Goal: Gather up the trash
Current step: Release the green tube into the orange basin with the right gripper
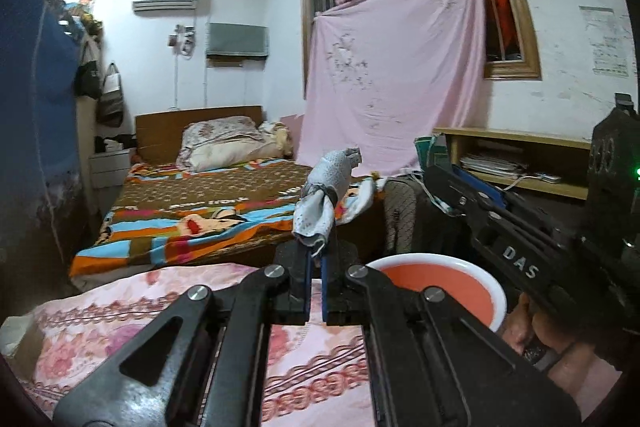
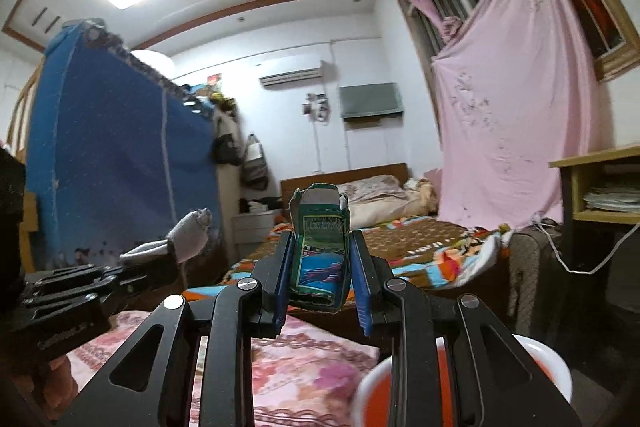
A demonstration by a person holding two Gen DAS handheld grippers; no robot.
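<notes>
My left gripper [image 1: 316, 251] is shut on a crumpled pale blue face mask [image 1: 326, 191] and holds it up in the air over the pink floral cloth [image 1: 120, 319]. My right gripper [image 2: 322, 247] is shut on an opened green and blue carton [image 2: 320, 247], held upright above the same cloth [image 2: 304, 367]. A red basin with a white rim [image 1: 440, 287] sits just right of the left gripper, and it shows low in the right wrist view [image 2: 536, 355]. The left gripper with the mask [image 2: 180, 235] appears at the left of the right wrist view.
A bed with a striped blanket [image 1: 192, 227] stands ahead. A pink sheet [image 1: 400, 75] hangs over the window. A wooden shelf unit [image 1: 516, 163] is on the right, and a blue wardrobe [image 2: 112, 167] on the left.
</notes>
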